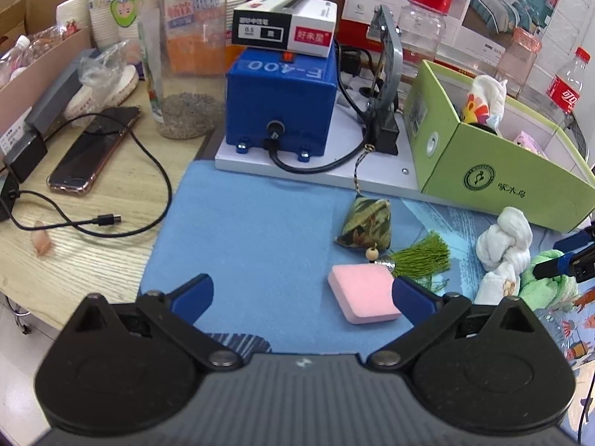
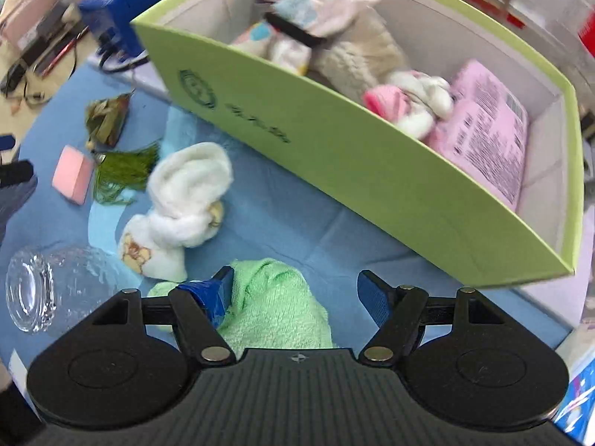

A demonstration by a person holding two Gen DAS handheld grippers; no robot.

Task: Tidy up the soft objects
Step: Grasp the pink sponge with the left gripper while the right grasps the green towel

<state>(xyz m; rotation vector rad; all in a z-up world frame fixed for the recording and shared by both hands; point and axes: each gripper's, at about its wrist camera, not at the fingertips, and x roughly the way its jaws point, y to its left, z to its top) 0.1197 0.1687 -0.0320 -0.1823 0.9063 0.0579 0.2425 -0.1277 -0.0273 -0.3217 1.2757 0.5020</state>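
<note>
On the blue mat, the left gripper [image 1: 302, 299] was held above the bench with its jaws spread wide and nothing between them; the pink sponge [image 1: 363, 293] lay just beside its right finger. Further right lay the camouflage sachet [image 1: 365, 229], the knotted white cloth [image 2: 186, 204] and the green towel [image 2: 273, 299]. The right gripper [image 2: 297, 297] was set over that towel, jaws partly open, one finger against the fabric, no grip yet evident. The collecting step was judged underway: closing on the towel and carrying it into the green box [image 2: 372, 182] was called for next.
</note>
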